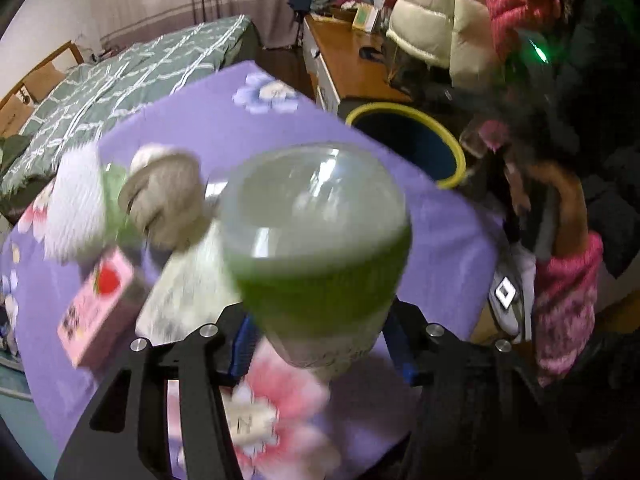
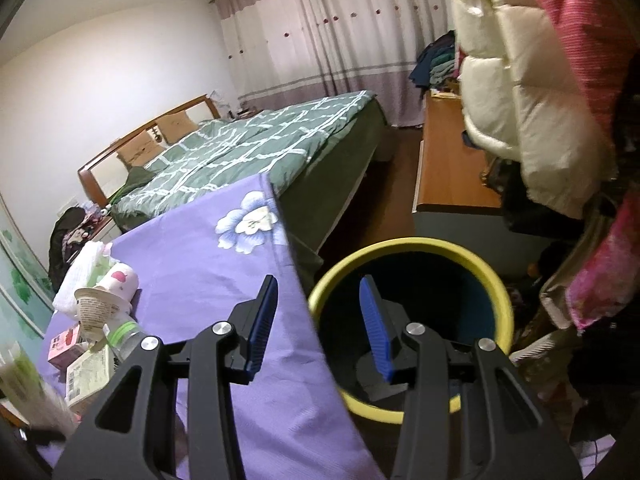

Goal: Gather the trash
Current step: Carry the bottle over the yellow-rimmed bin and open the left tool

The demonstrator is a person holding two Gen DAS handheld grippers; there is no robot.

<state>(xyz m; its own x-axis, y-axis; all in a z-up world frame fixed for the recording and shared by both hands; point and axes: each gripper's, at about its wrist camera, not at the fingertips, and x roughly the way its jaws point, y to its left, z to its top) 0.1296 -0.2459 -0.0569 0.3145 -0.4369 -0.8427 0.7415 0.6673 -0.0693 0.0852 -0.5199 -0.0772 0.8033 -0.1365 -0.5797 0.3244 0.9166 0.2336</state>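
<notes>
1. Leftmost, measured from the yellow-rimmed bin (image 2: pixel 412 268), the remaining trash sits at the far side of the purple-clothed table (image 2: pixel 224 264): a paper cup (image 2: pixel 100 306) tipped on its side, a pink carton (image 2: pixel 64 346), a flat box (image 2: pixel 90 376) and a white towel (image 2: pixel 82 272), all well apart from the bin.
2. Nearer the bin, the left gripper (image 1: pixel 320 336) has its fingers pinching a clear plastic bottle (image 1: pixel 316 240) with a green label band. The bottle's long axis runs straight ahead from the fingers, its base toward the lens, and it is blurred.
3. From the left wrist view, the bin (image 1: pixel 412 140) lies ahead and to the right of the bottle, just past the table edge; the coming move likely turns on that offset.
4. Right at the bin, the right gripper (image 2: pixel 318 320) hangs with fingers spread and empty, one finger over the table edge, the other over the bin's mouth. It is the nearer one, but carries nothing.
</notes>
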